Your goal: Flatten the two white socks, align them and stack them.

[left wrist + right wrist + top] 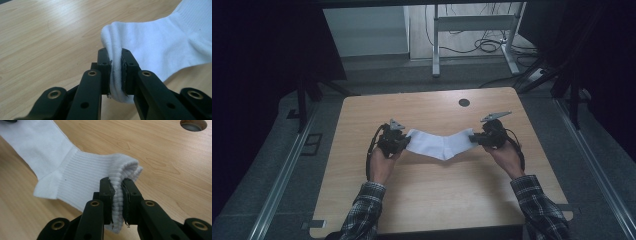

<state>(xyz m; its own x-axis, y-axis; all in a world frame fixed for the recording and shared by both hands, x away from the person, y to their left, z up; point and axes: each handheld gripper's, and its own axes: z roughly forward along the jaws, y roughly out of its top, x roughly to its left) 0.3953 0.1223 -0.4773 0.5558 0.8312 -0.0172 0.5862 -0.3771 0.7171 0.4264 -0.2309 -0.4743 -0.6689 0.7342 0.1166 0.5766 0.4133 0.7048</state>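
A dim room with a grey floor and a metal desk frame (472, 25) at the back surrounds the light wooden table (432, 200), which has a round cable hole (464, 102) near its far edge. Above the middle of the table a white sock (439, 142) is stretched between the two grippers, sagging a little at the heel, its ends lifted off the wood as far as the gripper views show. The left gripper (404, 142) has its jaws closed on the toe end, the fabric bunched between the pads, and the right gripper (474, 138) has its jaws clamped on the ribbed cuff (100, 173). Judging from this, picking up and spreading the sock is done; what seems left is folding it or laying it down flat and letting go, and neither has begun.
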